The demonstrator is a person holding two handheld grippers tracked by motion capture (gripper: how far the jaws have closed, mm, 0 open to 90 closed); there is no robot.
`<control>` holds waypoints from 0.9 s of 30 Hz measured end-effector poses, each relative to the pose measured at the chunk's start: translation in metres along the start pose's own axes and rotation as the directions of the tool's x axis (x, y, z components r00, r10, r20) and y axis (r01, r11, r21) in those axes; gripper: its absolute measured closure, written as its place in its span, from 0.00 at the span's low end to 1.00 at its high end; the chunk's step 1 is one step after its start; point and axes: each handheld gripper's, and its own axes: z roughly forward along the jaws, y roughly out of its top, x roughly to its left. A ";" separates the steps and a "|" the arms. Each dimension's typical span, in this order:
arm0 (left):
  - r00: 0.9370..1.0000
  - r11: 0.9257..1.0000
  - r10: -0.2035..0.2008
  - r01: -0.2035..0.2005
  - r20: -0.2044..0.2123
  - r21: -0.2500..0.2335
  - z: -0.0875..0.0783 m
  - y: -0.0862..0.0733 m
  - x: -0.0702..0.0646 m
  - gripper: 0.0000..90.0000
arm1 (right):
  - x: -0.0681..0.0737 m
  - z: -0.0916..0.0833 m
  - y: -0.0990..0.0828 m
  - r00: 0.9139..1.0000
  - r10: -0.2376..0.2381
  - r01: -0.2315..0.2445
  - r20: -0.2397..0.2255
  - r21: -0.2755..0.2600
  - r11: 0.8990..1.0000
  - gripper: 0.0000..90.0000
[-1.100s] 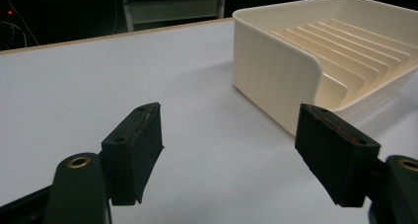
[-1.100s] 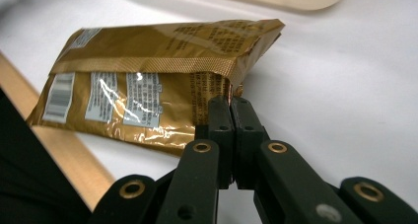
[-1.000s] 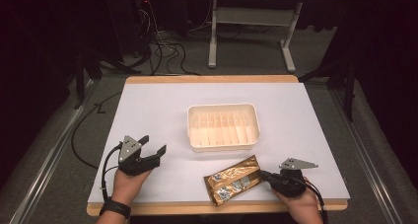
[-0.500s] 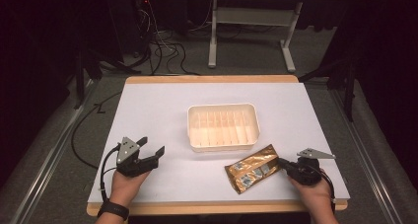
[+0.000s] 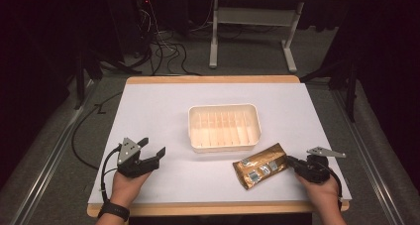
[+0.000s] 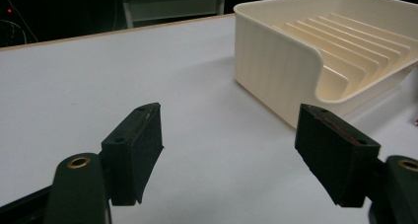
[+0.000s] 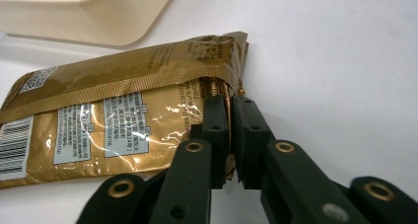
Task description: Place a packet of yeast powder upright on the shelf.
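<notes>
bench (image 5: 163, 106): white top with a wood rim showing at the far and near edges, I see it lit evenly.
room: dark around the bench; grey floor (image 5: 49, 136) on both sides, cables (image 5: 163, 51) on the floor behind, a white frame leg (image 5: 214, 36) further back.
tray (image 5: 224, 127): cream, ribbed bottom, sits about mid-bench, well clear of every edge.
packet (image 5: 261, 165): gold foil, flat on the bench just in front of the tray's near right corner, not touching it as far as I can tell.
right claw (image 5: 291, 161): clamped on the packet's right end; in the right gripper view (image 7: 230, 135) the jaws pinch the foil edge. Hand sits near the bench's near right corner.
left claw (image 5: 151, 153): jaws apart, nothing between them; in the left gripper view (image 6: 231, 155) they point at bare bench with the tray's corner ahead to the right.
open room: wide bare strip on the left half and behind the tray; less margin on the right, where the right hand (image 5: 322, 193) is near the near edge.
</notes>
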 end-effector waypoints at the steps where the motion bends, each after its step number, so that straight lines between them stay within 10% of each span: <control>1: 1.000 1.000 0.000 0.000 0.000 0.000 0.000 0.000 0.000 0.30 | 0.000 0.000 0.000 1.000 0.000 0.000 0.000 0.000 1.000 0.92; 15: 1.000 1.000 0.010 -0.010 0.012 0.012 0.001 0.000 -0.001 0.30 | -0.002 -0.011 -0.001 0.996 0.072 -0.075 -0.056 -0.041 0.996 0.60; 27: 1.000 1.000 0.017 -0.017 0.015 0.013 0.002 0.000 -0.002 0.30 | -0.008 -0.011 -0.004 0.991 0.120 -0.122 -0.056 -0.028 0.992 0.66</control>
